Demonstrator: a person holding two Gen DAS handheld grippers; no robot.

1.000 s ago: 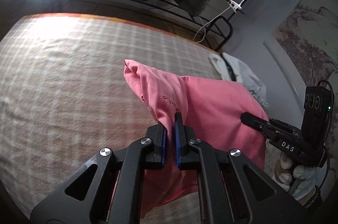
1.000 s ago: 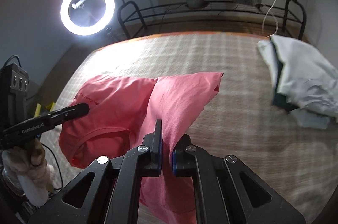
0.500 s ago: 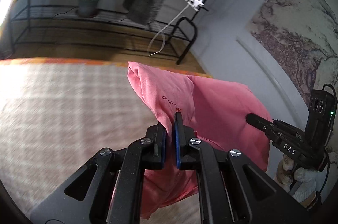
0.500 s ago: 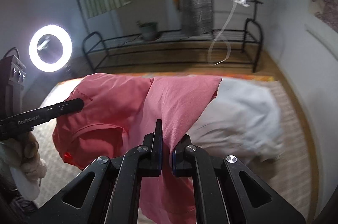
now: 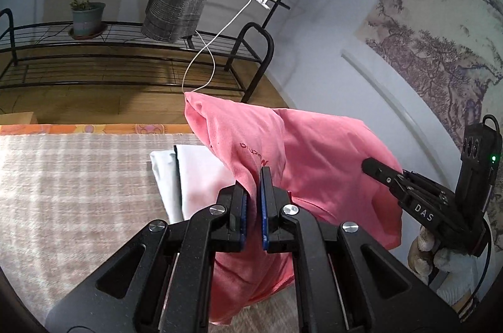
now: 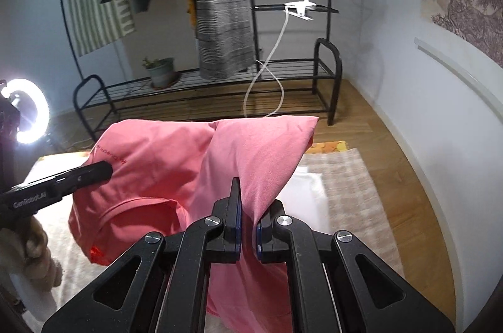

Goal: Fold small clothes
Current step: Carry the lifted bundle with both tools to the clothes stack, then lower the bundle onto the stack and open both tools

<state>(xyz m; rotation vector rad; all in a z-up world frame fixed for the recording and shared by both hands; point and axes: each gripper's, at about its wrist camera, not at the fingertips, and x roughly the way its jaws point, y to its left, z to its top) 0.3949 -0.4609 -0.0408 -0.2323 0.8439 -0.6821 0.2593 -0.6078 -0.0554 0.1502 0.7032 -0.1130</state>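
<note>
A pink T-shirt [image 5: 314,150] hangs in the air between both grippers, above the checked cloth surface [image 5: 78,191]. My left gripper [image 5: 254,194] is shut on one bunched edge of it. My right gripper [image 6: 246,207] is shut on the other edge of the shirt [image 6: 251,157]. The right gripper also shows at the right of the left wrist view [image 5: 367,168], and the left gripper at the left of the right wrist view [image 6: 105,168]. The shirt's lower part droops behind the fingers.
A pile of white and pale folded clothes [image 5: 195,175] lies on the checked cloth below the shirt; it also shows in the right wrist view [image 6: 309,191]. Behind stand a black metal rack [image 6: 220,94] with hanging clothes, a plant pot [image 5: 85,18], a ring light [image 6: 28,113] and a wall [image 5: 361,81] at right.
Both grippers have lifted the pink shirt and swung it right, towards the pale clothes pile and the wall. The cameras have tilted up, so the rack and room fill more of the view.
</note>
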